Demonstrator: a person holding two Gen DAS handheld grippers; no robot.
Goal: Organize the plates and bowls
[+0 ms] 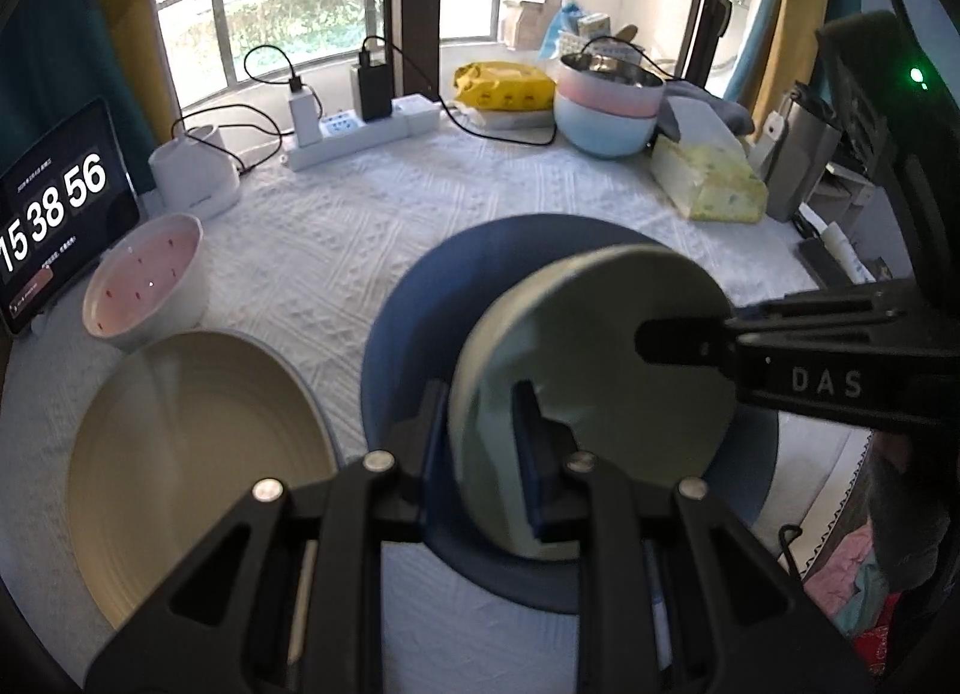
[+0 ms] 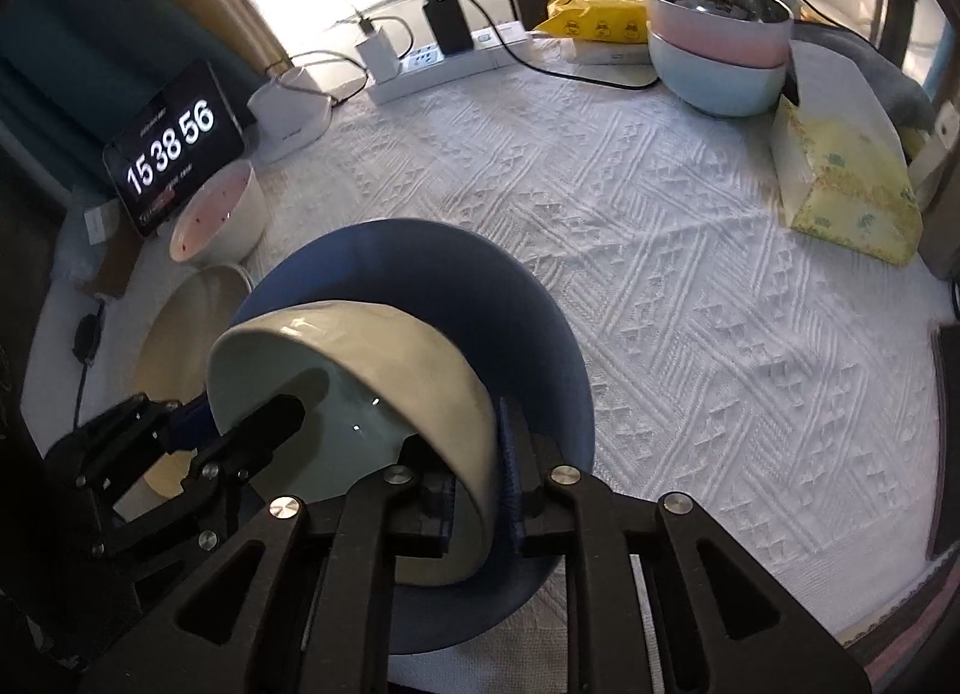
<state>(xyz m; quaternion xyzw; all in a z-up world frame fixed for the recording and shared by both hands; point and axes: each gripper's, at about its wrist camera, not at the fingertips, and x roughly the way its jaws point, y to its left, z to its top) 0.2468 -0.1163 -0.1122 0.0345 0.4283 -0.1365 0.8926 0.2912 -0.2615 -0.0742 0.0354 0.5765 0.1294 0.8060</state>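
Note:
A pale green bowl (image 1: pixel 600 370) (image 2: pixel 336 406) with a cream outer wall hangs tilted over a dark blue plate (image 1: pixel 408 334) (image 2: pixel 420 256). My left gripper (image 1: pixel 480 436) (image 2: pixel 231 424) is shut on its left rim, one pad inside and one outside. My right gripper (image 2: pixel 477 490) (image 1: pixel 690 328) straddles the opposite rim. Its pads stand close on either side of the wall without clamping it, so it is open. A beige plate (image 1: pixel 198 442) (image 2: pixel 192 310) lies left of the blue plate. Behind it sits a white bowl with a pink inside (image 1: pixel 150 280) (image 2: pixel 216 220).
Stacked pink and light blue bowls (image 1: pixel 606 105) (image 2: pixel 720 57) with a steel one on top stand at the back right, beside a yellow tissue pack (image 1: pixel 708 178) (image 2: pixel 840 196). A tablet clock (image 1: pixel 54 208) and a power strip (image 1: pixel 360 135) line the back left. White tablecloth (image 2: pixel 690 286) spreads to the right.

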